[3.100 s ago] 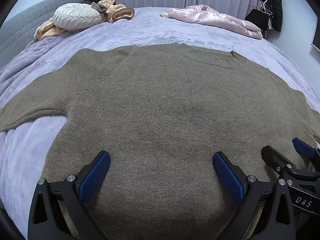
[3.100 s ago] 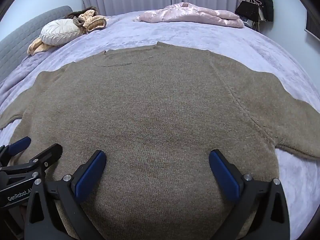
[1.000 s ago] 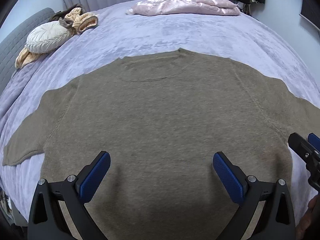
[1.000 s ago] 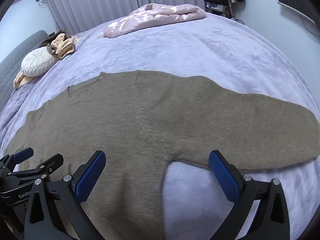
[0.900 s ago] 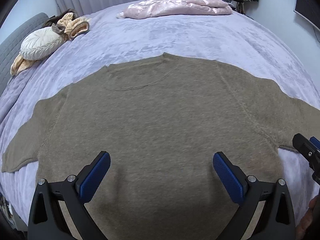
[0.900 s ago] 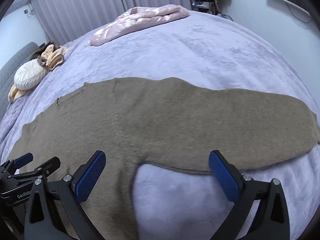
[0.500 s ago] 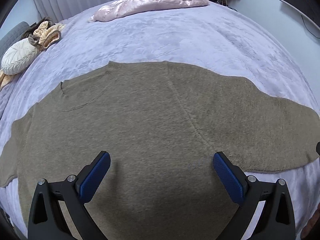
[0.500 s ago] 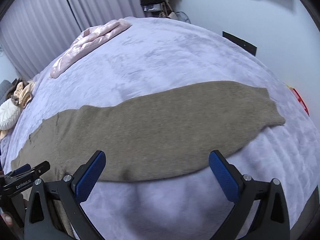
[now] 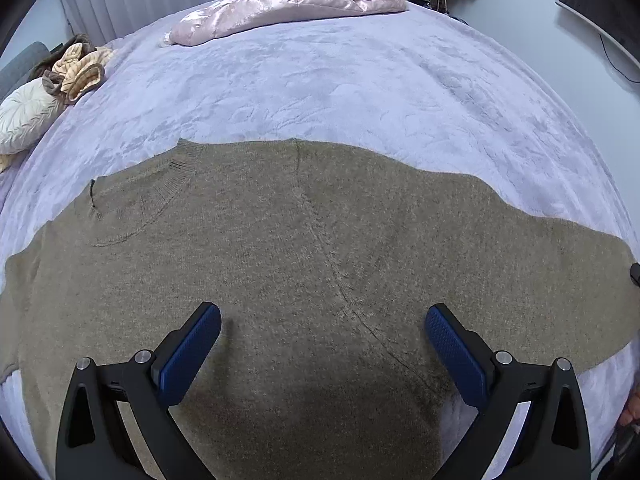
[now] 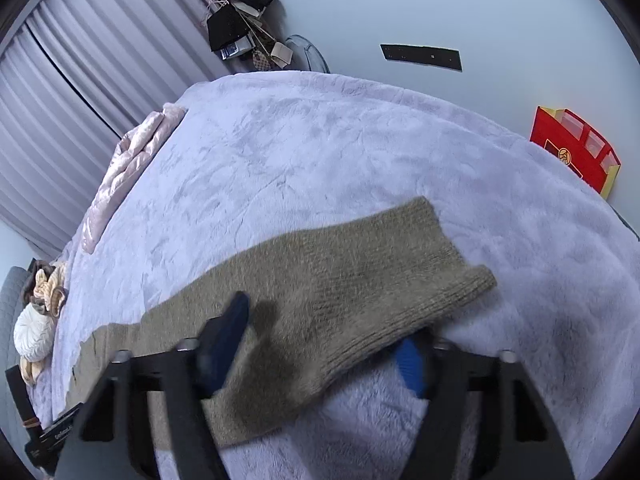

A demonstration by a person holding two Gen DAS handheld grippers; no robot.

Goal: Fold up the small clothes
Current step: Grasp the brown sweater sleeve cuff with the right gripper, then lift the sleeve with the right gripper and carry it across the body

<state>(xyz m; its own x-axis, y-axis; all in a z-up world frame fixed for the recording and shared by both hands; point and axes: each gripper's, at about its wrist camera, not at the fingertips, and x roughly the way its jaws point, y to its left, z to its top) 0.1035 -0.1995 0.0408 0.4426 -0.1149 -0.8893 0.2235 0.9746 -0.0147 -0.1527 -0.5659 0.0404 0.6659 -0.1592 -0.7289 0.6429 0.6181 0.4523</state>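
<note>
A brown knit sweater (image 9: 280, 260) lies spread flat on the lilac bedspread (image 9: 340, 88), neckline to the upper left. My left gripper (image 9: 322, 344) hovers open over the sweater's body near the shoulder seam, nothing between its blue pads (image 9: 188, 348). In the right wrist view the sweater's sleeve (image 10: 340, 280) stretches to its ribbed cuff (image 10: 460, 280). My right gripper (image 10: 320, 340) straddles the sleeve near the cuff and its jaws are closing. One finger (image 10: 228, 328) lies on top of the knit; the other (image 10: 410, 364) is at the sleeve's near edge, partly under it.
A pink quilted jacket (image 9: 288, 4) lies at the bed's far side. A round white pillow (image 9: 24, 120) and beige clothes (image 9: 80, 72) sit at the far left. A red bag (image 10: 576, 152) stands on the floor beyond the bed's edge, and dark clothes (image 10: 236, 0) hang by the curtains.
The right gripper travelled along the sleeve to its cuff, rolled, and its jaws narrowed around the sleeve. The left gripper shifted right across the sweater's body, still open.
</note>
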